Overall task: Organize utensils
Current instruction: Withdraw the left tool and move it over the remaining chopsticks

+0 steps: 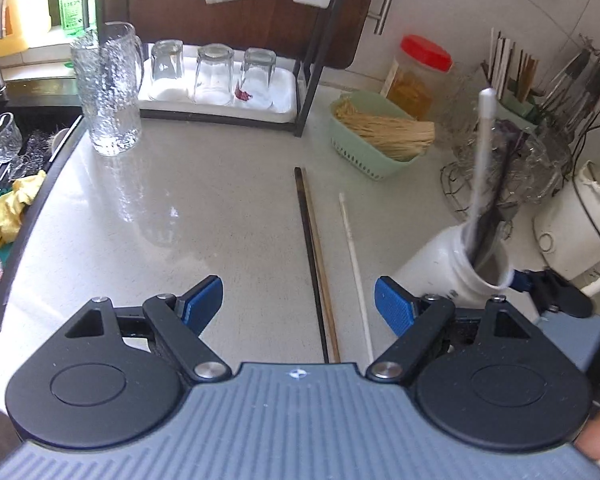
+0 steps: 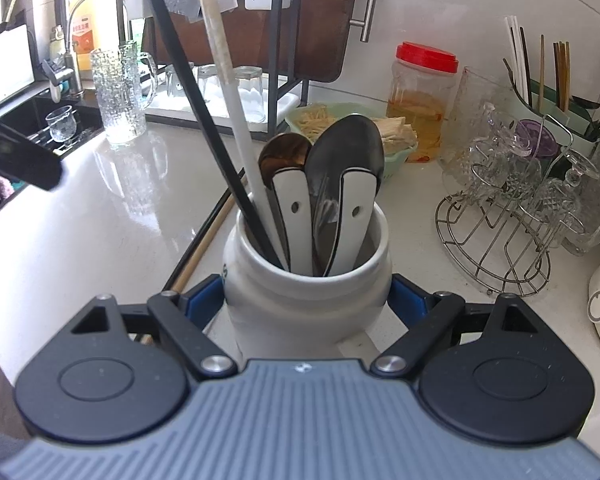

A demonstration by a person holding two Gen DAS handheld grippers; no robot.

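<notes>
1. The right gripper has its blue pads against both sides of the white ceramic jar, gripping it and steadying it on the worktop.
2. The jar already holds two white-handled spoons, a black chopstick and a white chopstick, all leaning towards the back.
3. The left gripper hangs over the worktop with its jaws spread wide and nothing between the pads.
4. Straight ahead of it lie three loose sticks: a dark chopstick and a wooden chopstick touching side by side, and a thin white chopstick lying apart, nearer the jar.
5. As I read it, the step in hand is fetching the next loose chopstick; the sorting looks about half done, with three pieces not yet in the jar.
6. The next move calls for lowering the open jaws around one stick and closing low on it. The dark and wooden pair touch, so they may come up together or one may roll away.
7. The jar needs to stay held while the stick is dropped in.
</notes>
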